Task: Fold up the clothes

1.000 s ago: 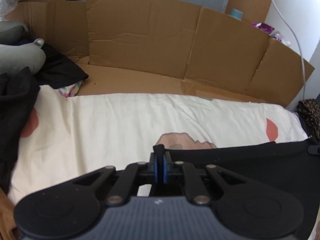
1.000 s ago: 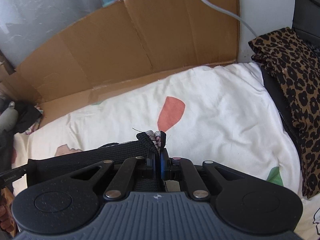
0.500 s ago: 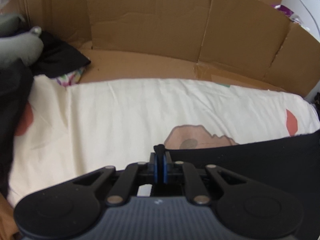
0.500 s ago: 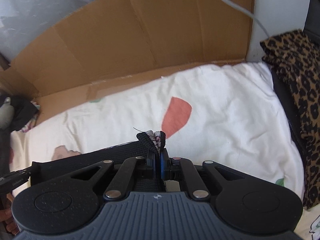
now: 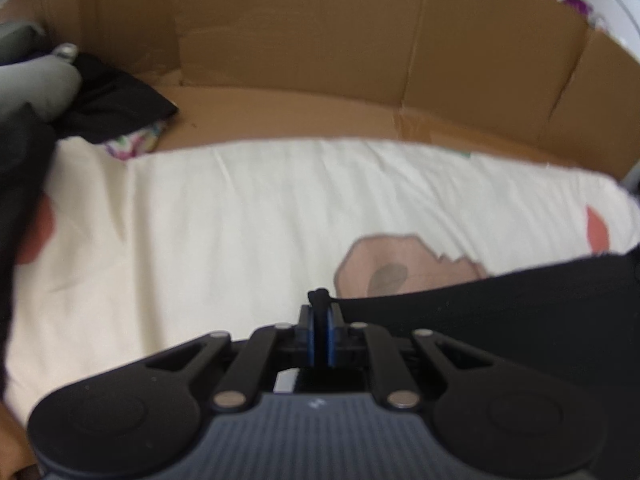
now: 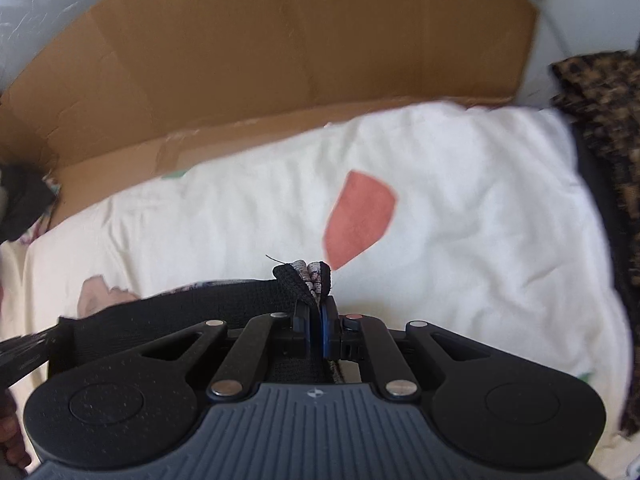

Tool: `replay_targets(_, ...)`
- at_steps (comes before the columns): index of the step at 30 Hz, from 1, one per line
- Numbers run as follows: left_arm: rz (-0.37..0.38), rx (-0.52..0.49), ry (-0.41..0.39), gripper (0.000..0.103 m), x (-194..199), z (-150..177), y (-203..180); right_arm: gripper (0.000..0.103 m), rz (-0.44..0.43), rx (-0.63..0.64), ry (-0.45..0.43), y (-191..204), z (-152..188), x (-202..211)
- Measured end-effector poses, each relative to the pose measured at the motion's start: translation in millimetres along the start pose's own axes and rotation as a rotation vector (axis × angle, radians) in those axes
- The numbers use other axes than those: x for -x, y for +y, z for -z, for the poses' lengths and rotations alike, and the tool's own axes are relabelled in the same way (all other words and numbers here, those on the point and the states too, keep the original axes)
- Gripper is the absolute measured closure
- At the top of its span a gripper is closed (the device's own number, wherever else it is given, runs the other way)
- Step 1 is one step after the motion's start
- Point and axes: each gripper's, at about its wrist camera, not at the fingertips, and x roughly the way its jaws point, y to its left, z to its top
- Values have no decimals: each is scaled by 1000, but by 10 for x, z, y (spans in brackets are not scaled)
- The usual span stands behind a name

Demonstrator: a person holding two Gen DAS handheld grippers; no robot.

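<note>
1. Pinching a corner of the black garment (image 5: 500, 320), the left gripper (image 5: 319, 320) has the cloth bunched between its blue pads; its jaws are opening slightly at this moment, yet fabric sits between them and the pads look to be touching it.

2. Across the cloth, the right gripper (image 6: 317, 320) grips the other corner of the same black garment (image 6: 180, 312), where a patterned inner layer and a loose thread stick up above the pads. Its jaws are also easing apart, with the cloth between them.

3. From the two grips the garment's edge runs taut between the hands, low over the cream bedsheet (image 5: 240, 220) near its front edge, with the red-printed patch (image 6: 358, 216) just beyond the right gripper.

4. Further out, brown cardboard (image 5: 320, 40) lines the back edge of the bed, a dark clothes pile (image 5: 112, 100) lies at the back left corner, and a leopard-print cloth (image 6: 600, 100) lies along the right edge.

5. By my reading, the step in hand is laying the stretched garment flat on the sheet for a fold.

6. The next move likely calls for lowering both corners evenly, keeping the edge straight, then releasing only once the cloth rests on the sheet; letting go early could let the corners slump and wrinkle.
</note>
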Motion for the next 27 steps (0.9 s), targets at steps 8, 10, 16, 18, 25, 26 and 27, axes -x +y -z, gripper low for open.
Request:
replay_targets(8, -12, 8, -65, 73, 444, 136, 172, 61, -45, 31, -113, -144, 235, 530)
replay_targets(10, -4, 0, -90, 73, 648, 227, 213, 61, -74, 9, -131, -197, 354, 690)
replay_targets(16, 4, 54, -122, 68, 1106, 632, 269, 61, -98, -27, -147, -273, 831, 990)
replay_targets(18, 10, 77, -117, 68, 1188, 793, 275, 61, -96, -38, -142, -296, 980, 1043)
replay_targets(25, 24, 138, -119, 68, 1499, 1262, 273, 61, -30, -20, -179, -277, 1427, 1266)
replay_targets(26, 30, 145, -120, 68, 1531, 1324, 268, 61, -28, -25, -177, -286, 1496, 1277)
replay_targets(27, 36, 146, -119, 68, 1552, 1388, 255, 61, -16, -24, -169, -300, 1580, 1255)
